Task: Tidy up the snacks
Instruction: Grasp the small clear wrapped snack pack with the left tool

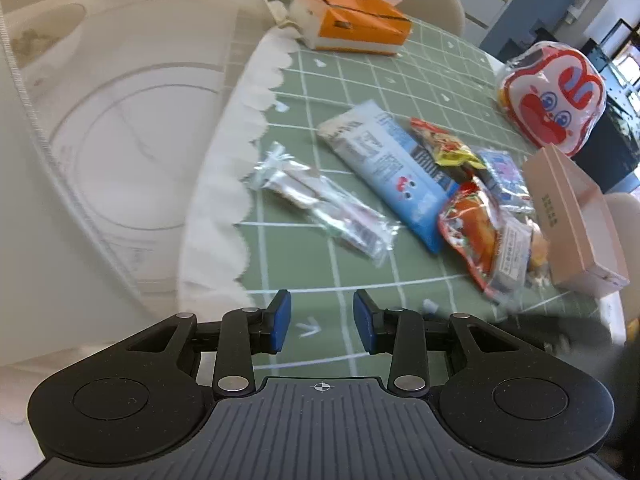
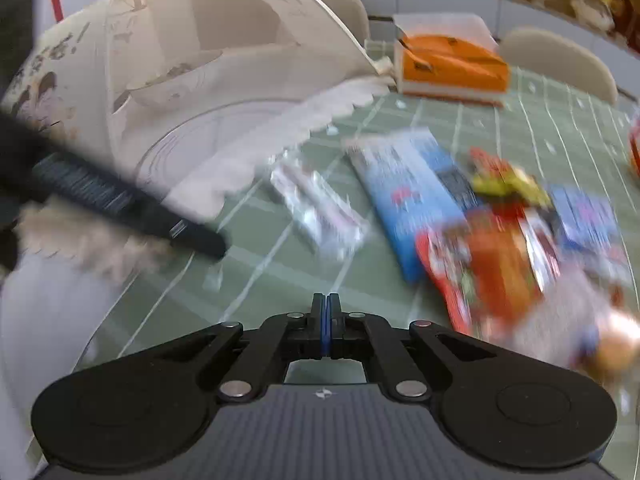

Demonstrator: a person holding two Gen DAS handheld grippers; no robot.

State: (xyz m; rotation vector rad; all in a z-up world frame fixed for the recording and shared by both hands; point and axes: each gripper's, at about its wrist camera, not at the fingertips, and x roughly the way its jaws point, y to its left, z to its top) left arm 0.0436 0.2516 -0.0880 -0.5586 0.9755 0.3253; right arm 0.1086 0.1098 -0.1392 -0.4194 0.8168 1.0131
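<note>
Green-checked bench (image 1: 400, 60) | snacks (image 1: 404, 172) mid-bench, ahead of both claws, untouched | left claw (image 1: 322, 322) released, empty | right claw (image 2: 325, 330) clenched on nothing

Green tablecloth (image 1: 360, 60) with a white grid, white scalloped cloth (image 1: 224, 184), orange and white tissue box (image 1: 356, 24), blue snack pack (image 1: 394, 172) with white print, clear wrapper (image 1: 320, 204), red-orange packet (image 1: 476, 228), white bag (image 1: 554, 96) with red cartoon face, pinkish-beige box (image 1: 572, 216), blue gripper pads (image 1: 280, 322)
</note>
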